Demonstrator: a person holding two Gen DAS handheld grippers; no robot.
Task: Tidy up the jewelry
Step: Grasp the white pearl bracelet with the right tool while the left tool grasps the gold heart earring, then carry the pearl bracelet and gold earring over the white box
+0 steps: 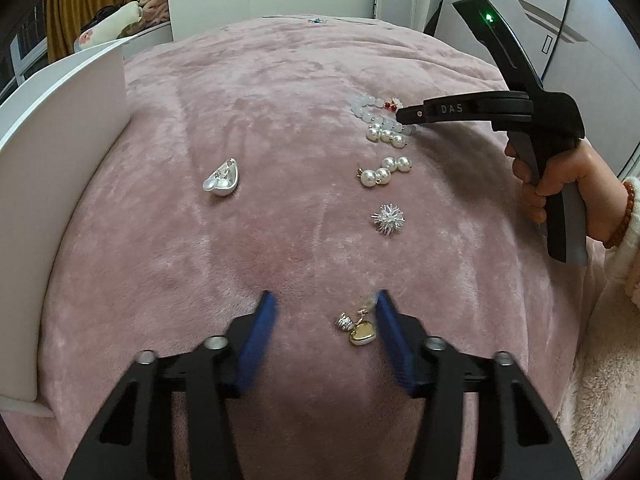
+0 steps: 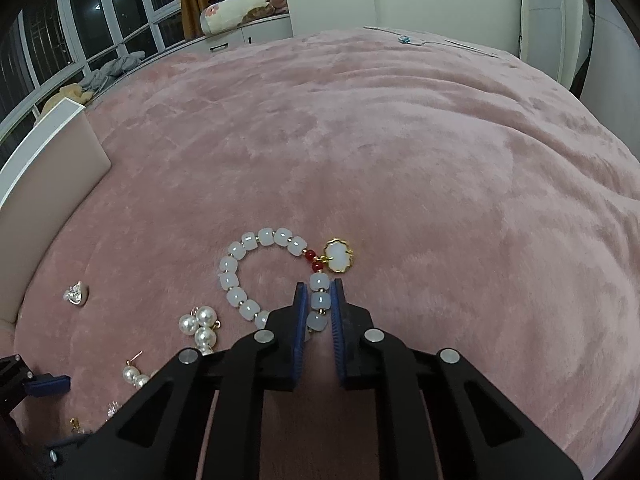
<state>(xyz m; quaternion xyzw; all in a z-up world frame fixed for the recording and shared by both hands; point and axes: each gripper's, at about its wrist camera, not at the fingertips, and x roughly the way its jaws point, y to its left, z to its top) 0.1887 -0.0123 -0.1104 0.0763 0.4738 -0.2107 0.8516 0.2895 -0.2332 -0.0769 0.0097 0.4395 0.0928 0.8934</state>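
A white bead bracelet (image 2: 236, 276) with red beads and a gold-rimmed charm (image 2: 338, 255) lies on the pink blanket (image 2: 400, 140). My right gripper (image 2: 320, 300) is shut on the bracelet's beads near the charm; it also shows in the left wrist view (image 1: 404, 116). My left gripper (image 1: 324, 300) is open just above the blanket, with a gold heart earring (image 1: 362, 334) and a small silver piece (image 1: 345, 321) lying between its fingers, close to the right one. Two pearl earrings (image 1: 386, 170) (image 1: 386, 135), a spiky silver ball (image 1: 387, 219) and a silver drop earring (image 1: 222, 179) lie further out.
A white box (image 1: 60, 184) stands at the left edge of the blanket; it shows in the right wrist view (image 2: 48, 160) too. White cupboards and a window bench with soft toys lie beyond the bed. A small blue item (image 2: 405, 39) sits at the far edge.
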